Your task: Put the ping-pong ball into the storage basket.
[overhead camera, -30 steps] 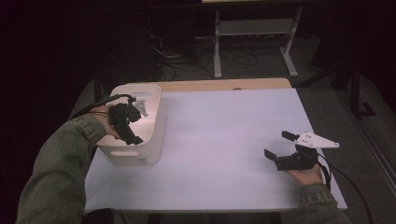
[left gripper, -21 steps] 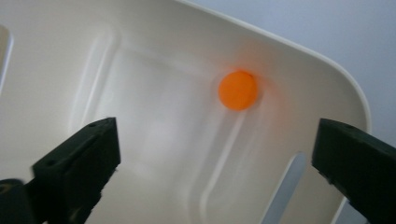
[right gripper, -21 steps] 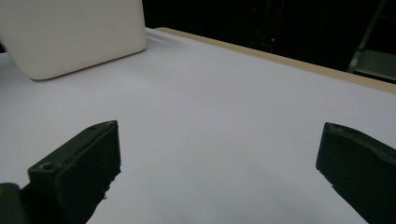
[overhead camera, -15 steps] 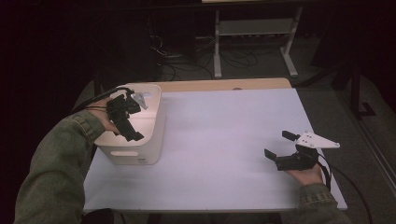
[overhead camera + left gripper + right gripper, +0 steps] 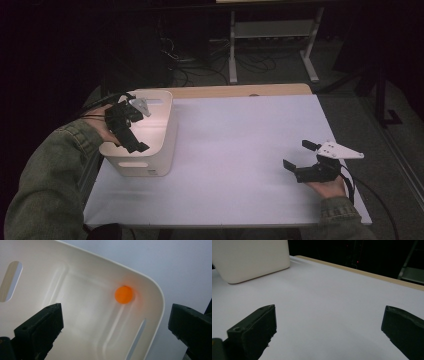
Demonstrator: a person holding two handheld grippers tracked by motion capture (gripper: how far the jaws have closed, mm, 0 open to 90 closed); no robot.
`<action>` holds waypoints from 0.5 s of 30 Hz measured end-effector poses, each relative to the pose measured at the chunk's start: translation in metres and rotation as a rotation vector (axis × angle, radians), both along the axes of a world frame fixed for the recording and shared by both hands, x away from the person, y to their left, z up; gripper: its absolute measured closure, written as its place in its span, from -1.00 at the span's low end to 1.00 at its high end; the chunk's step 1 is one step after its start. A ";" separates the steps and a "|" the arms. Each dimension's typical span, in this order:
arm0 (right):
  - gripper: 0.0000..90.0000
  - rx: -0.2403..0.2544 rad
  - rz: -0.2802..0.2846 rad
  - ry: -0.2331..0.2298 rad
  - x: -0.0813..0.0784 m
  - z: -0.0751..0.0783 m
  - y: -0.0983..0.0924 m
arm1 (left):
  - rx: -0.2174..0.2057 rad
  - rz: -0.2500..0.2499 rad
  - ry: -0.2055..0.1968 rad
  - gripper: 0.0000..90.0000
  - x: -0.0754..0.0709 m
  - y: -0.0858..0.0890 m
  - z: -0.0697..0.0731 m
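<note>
An orange ball (image 5: 123,294) lies on the floor of the white bin (image 5: 150,282), close to one rounded corner. My left gripper (image 5: 115,315) hangs over the bin and looks down into it. Its jaws have just been opening and now stand wide apart with nothing between them. From above, the left gripper (image 5: 131,137) sits over the near left part of the bin (image 5: 150,160). My right gripper (image 5: 299,155) rests low over the table at the right, open and empty. Ahead of the right gripper (image 5: 329,322) lies bare white table.
The white table top (image 5: 235,150) has a wooden strip (image 5: 240,91) along its far edge. The bin (image 5: 252,257) stands at the table's left side. Beyond the table are a metal shelf frame (image 5: 270,35) and cables on the dark floor.
My left gripper has lifted a little over the bin and drifted slightly left. The right gripper has stayed where it was.
</note>
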State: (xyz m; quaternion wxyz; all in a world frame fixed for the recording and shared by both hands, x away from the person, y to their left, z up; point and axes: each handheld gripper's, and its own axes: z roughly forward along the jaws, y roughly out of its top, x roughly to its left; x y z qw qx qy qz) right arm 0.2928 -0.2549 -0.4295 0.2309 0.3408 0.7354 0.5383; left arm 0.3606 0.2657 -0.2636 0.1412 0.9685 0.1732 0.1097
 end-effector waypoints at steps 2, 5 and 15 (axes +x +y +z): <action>-1.00 -0.001 0.001 0.000 0.000 0.000 0.000 | -0.010 0.008 -0.007 -1.00 -0.002 0.001 0.001; -1.00 -0.002 0.002 -0.001 0.000 0.000 0.000 | -0.018 0.009 -0.012 -1.00 -0.004 0.003 0.003; -1.00 0.000 0.001 -0.002 0.000 0.000 0.000 | -0.089 0.042 -0.035 -1.00 -0.017 0.012 0.002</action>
